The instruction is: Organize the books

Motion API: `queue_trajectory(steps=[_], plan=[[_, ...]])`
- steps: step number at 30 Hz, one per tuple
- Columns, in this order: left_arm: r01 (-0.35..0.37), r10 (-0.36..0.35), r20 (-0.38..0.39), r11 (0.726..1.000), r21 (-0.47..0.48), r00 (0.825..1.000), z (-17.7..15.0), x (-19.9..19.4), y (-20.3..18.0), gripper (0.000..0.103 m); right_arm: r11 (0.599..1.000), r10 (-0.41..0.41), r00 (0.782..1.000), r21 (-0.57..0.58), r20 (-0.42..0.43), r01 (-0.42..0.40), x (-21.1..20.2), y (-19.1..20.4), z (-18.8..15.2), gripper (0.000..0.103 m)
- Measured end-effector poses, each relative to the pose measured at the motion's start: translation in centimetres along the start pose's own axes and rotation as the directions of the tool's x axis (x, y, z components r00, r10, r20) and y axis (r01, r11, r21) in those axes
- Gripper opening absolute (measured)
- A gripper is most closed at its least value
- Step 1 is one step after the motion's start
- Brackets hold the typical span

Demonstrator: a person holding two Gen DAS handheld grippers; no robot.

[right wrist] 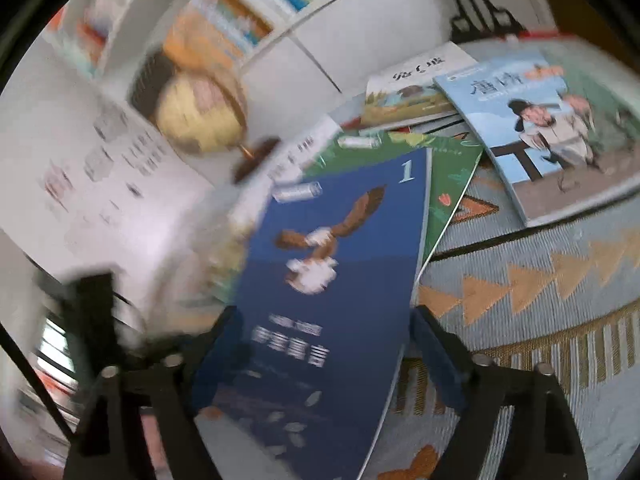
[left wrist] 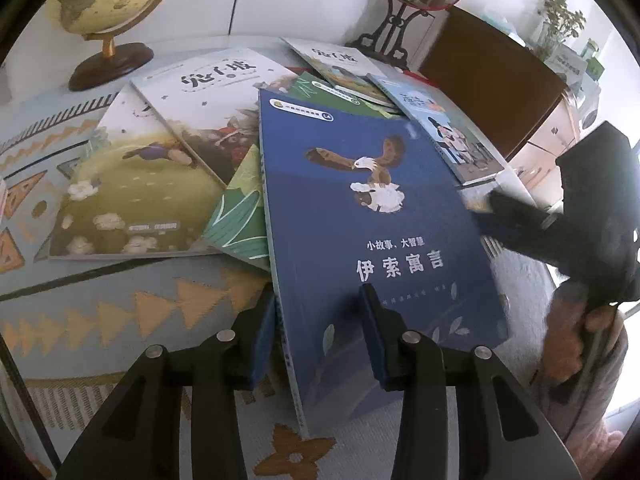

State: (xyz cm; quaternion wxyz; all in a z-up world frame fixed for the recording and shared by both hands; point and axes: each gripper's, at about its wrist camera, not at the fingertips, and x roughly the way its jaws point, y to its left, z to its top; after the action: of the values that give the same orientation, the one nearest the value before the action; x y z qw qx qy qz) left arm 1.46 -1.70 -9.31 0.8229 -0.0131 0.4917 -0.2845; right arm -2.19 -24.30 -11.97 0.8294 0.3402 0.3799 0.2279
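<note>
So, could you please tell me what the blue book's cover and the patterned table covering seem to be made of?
Blue book: thin paper or card cover, probably a matte to satin softcover; it bows in the right wrist view and shows little glare. Table covering: seemingly woven textile; ribbed thread lines run through the orange triangles. The fibre cannot be told.
</note>
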Motion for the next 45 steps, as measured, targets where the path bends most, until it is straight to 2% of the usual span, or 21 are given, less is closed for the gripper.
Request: queue_trajectory(steps=[1,2,3,6,9,11,13,16,20,22,28,45], plan=[[-0.007,0.007,0.002,1.0,0.006,1.0,-0.1,0.0,-0.1,0.037,0.998,0.064,0.998,0.012,0.006,-0.064,-0.7,-0.2,0.2,0.061],[-0.014,0.014,0.003,1.0,0.012,1.0,-0.1,0.0,-0.3,0.037,0.996,0.091,0.996,0.011,-0.006,-0.091,-0.8,-0.3,0.4,0.058],[-0.02,0.019,0.005,1.0,0.019,1.0,-0.1,0.0,-0.4,0.037,0.995,0.096,0.995,0.005,-0.039,-0.096,-0.5,-0.2,0.3,0.05],[-0.015,0.014,0.006,1.0,0.019,1.0,-0.1,0.1,-0.2,0.037,0.998,-0.027,0.989,-0.059,-0.147,0.019,1.7,0.5,-0.8,0.039],[0.011,-0.011,0.001,1.0,-0.003,1.0,-0.1,0.0,0.2,0.034,0.989,-0.117,0.979,-0.109,-0.169,0.1,2.9,1.0,-1.2,0.017],[0.085,-0.086,-0.009,0.995,-0.048,0.996,0.0,-0.3,0.6,0.034,0.987,-0.133,0.979,-0.11,-0.153,0.117,2.9,0.9,-1.1,0.016],[0.182,-0.182,0.008,0.981,-0.064,0.983,0.0,-1.0,0.6,0.034,0.979,-0.173,0.977,-0.128,-0.124,0.157,2.7,1.0,-1.0,0.015],[0.229,-0.228,0.034,0.973,-0.03,0.973,0.1,-1.9,-0.6,0.034,0.979,-0.178,0.977,-0.119,-0.117,0.165,2.8,0.7,-0.7,0.015],[0.091,-0.091,0.031,0.996,0.013,0.995,-0.3,-1.2,-1.6,0.023,0.974,-0.189,0.976,-0.146,-0.108,0.172,2.9,1.2,-0.8,0.015],[0.057,-0.057,0.028,0.998,0.014,0.998,-0.4,-1.0,-1.5,0.019,0.974,-0.188,0.977,-0.149,-0.103,0.171,2.7,1.2,-0.8,0.015],[-0.025,0.02,0.071,0.998,0.058,0.997,-0.4,-1.6,-2.0,0.019,0.957,-0.198,0.977,-0.23,-0.077,0.176,2.5,2.7,-1.4,0.015],[-0.067,0.06,0.099,0.996,0.066,0.993,-0.4,-2.2,-2.1,0.019,0.949,-0.195,0.979,-0.262,-0.057,0.173,2.7,3.5,-1.6,0.015]])
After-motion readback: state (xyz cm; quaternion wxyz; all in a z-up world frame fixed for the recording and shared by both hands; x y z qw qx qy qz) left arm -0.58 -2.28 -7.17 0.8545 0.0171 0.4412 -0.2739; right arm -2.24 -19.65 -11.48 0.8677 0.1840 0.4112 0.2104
